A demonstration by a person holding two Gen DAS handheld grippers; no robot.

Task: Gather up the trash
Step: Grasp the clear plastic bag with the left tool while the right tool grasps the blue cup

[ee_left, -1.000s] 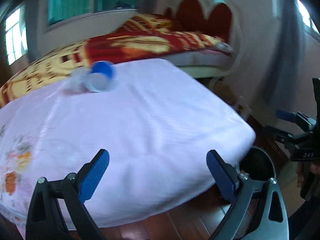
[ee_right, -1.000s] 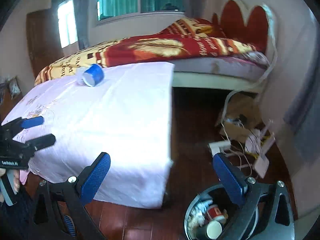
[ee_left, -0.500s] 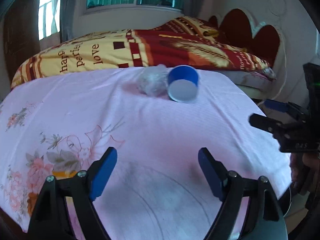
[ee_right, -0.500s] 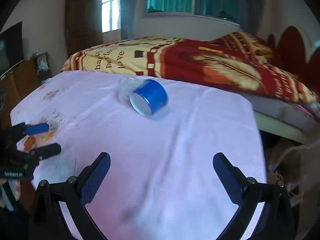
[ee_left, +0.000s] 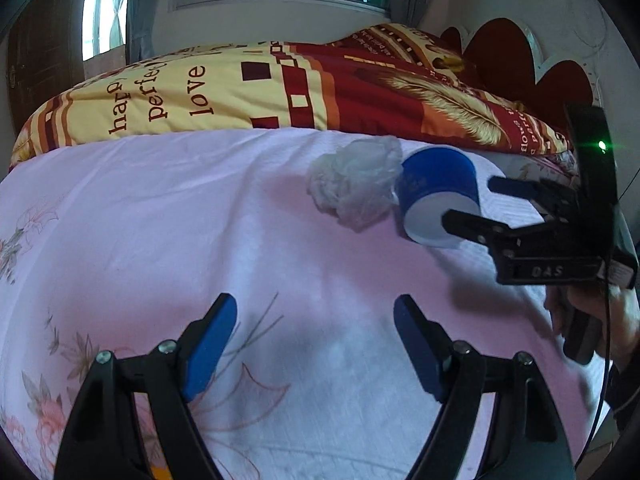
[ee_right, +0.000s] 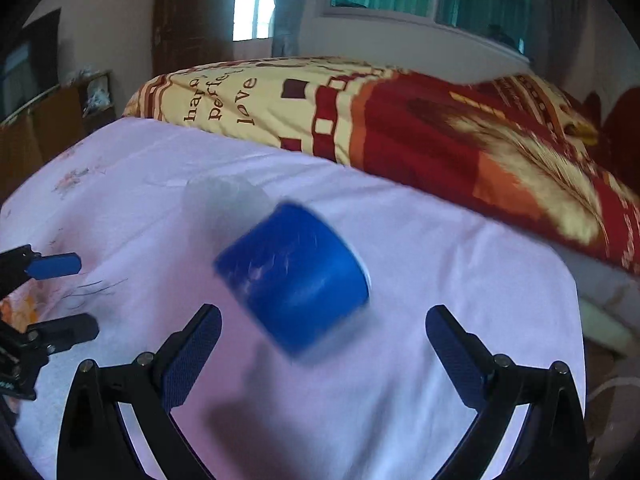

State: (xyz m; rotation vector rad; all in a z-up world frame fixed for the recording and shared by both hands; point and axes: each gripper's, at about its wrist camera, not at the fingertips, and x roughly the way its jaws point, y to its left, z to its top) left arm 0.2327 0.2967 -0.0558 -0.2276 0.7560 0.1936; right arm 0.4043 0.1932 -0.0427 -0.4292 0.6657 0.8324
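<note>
A blue paper cup [ee_left: 436,176] lies on its side on the pink sheet [ee_left: 160,220], its white mouth turned toward me. A crumpled clear plastic bag [ee_left: 356,184] touches its left side. My right gripper [ee_right: 324,312] is open and close up on the cup [ee_right: 292,276], which lies just ahead of its fingertips without touching the pads. The bag [ee_right: 224,196] shows blurred behind the cup. My left gripper [ee_left: 316,304] is open and empty over the sheet, well short of the bag. Each view catches the other gripper: the right gripper [ee_left: 476,200] and the left gripper [ee_right: 84,296].
A yellow and red quilt [ee_left: 280,88] is bunched along the far side of the bed, with a red headboard [ee_left: 500,52] at the right. A person's hand [ee_left: 624,320] holds the right gripper. The sheet's right edge [ee_right: 572,320] drops off toward the floor.
Both views swung from the bed's corner and the floor bin to over the sheet. The right gripper came much closer to the cup. The left jaws narrowed somewhat.
</note>
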